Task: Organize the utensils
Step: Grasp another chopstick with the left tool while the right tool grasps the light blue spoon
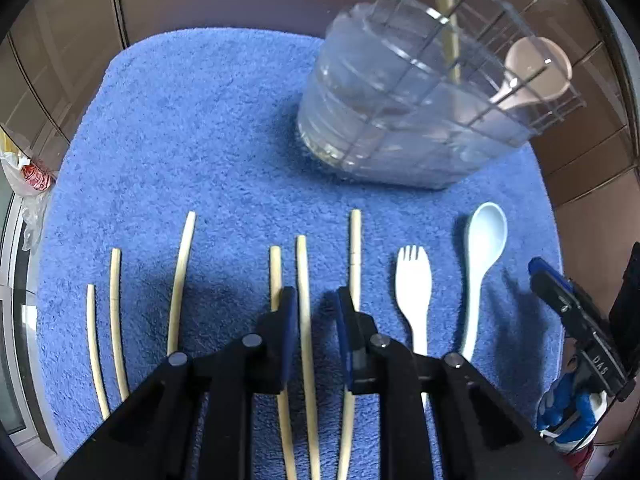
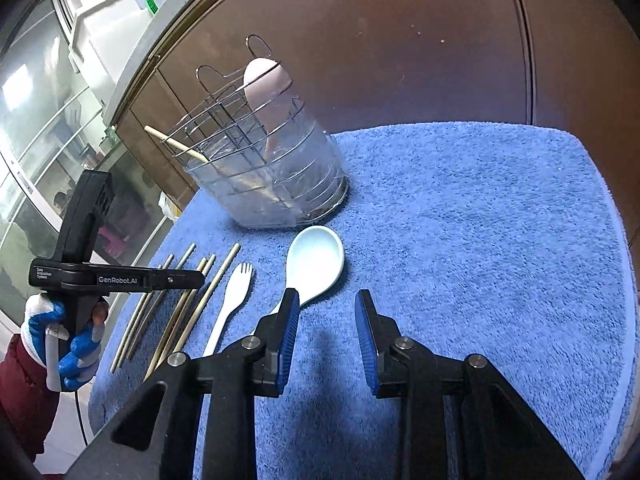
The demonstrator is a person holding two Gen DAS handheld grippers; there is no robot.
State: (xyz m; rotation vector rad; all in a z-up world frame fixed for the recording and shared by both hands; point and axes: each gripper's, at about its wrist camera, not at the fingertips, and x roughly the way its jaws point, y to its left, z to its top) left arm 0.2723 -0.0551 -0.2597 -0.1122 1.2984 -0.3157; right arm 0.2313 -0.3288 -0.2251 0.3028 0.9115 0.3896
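Note:
Several pale wooden chopsticks [image 1: 180, 280] lie side by side on a blue towel [image 1: 200, 140]. My left gripper [image 1: 316, 294] hangs low over them, jaws narrowly apart and astride one chopstick [image 1: 303, 276] without pressing it. To their right lie a white fork [image 1: 414, 280] and a pale blue spoon [image 1: 486, 236]. Behind stands a clear wire utensil holder [image 1: 400, 120] with a pink spoon [image 1: 536, 72] and one chopstick [image 1: 446, 20] in it. My right gripper [image 2: 327, 294] is open just right of the pale blue spoon [image 2: 316, 260], nothing between its fingers.
A gloved hand [image 2: 76, 344] holds the left gripper [image 2: 202, 279] over the chopsticks. Brown cabinet panels [image 2: 400, 40] rise behind the towel. Glass doors [image 2: 40, 140] stand beyond the towel's left edge. The towel's right half [image 2: 480, 240] is bare.

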